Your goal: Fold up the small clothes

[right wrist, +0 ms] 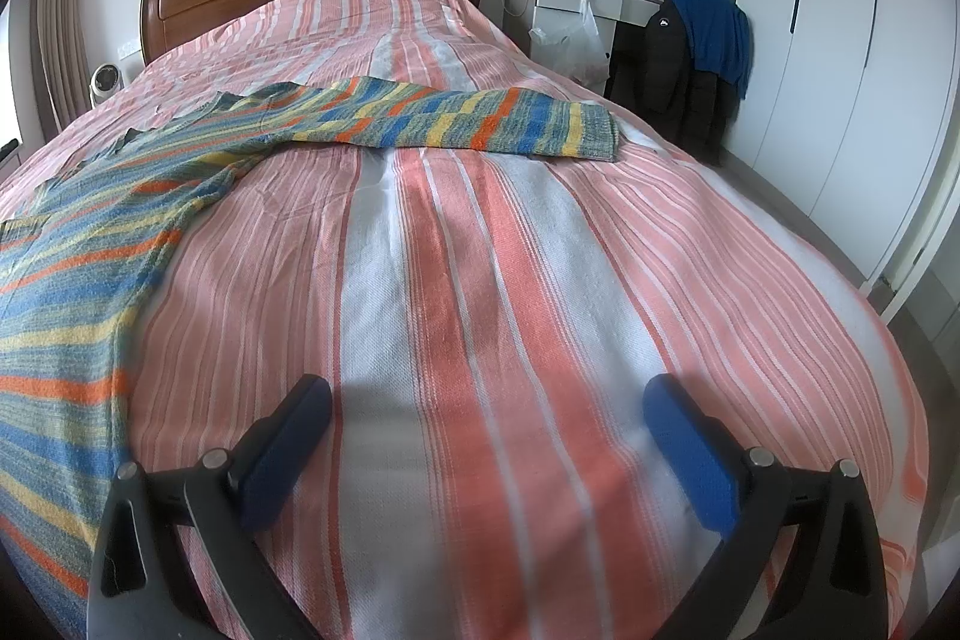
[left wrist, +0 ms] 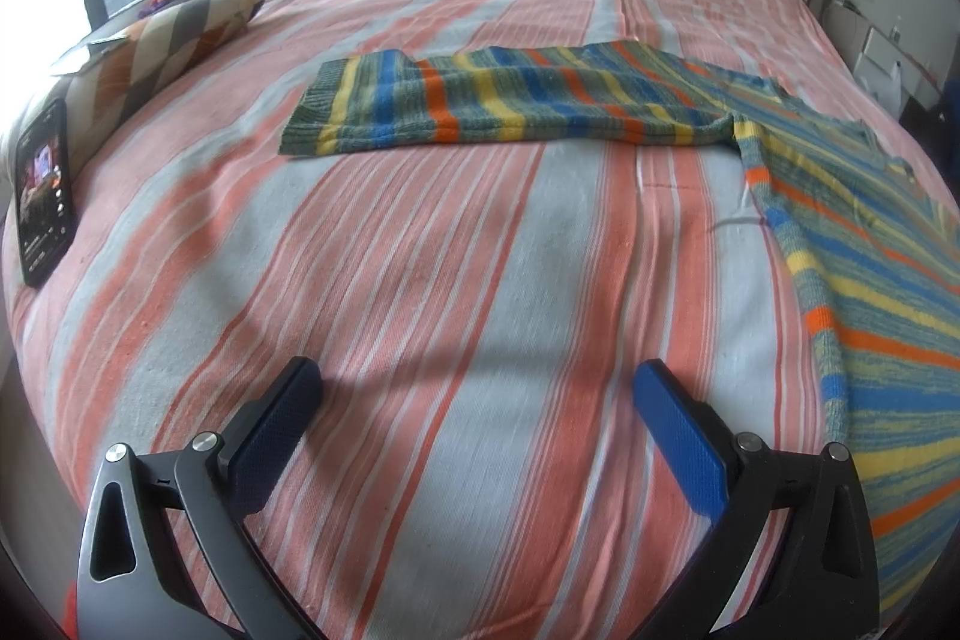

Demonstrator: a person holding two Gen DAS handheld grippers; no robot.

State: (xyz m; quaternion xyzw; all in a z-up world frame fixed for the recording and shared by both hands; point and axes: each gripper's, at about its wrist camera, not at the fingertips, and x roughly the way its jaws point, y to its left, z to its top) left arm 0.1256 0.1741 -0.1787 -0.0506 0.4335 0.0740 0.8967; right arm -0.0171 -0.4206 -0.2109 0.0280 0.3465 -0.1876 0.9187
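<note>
On the striped bedspread (right wrist: pixel 480 280), a knitted sweater (left wrist: pixel 540 100) lies flat.

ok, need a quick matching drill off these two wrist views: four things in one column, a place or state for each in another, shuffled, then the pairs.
Things:
1. striped sweater
2. phone
3. blue garment
4. left gripper

Places or states:
A. draped over a dark jacket beside the bed
B. open, holding nothing, above the striped bedsheet
C. propped at the bed's edge, screen lit
D. spread flat on the bed, sleeves out

Pairs: 1-D, 2-C, 3-A, 4-B
</note>
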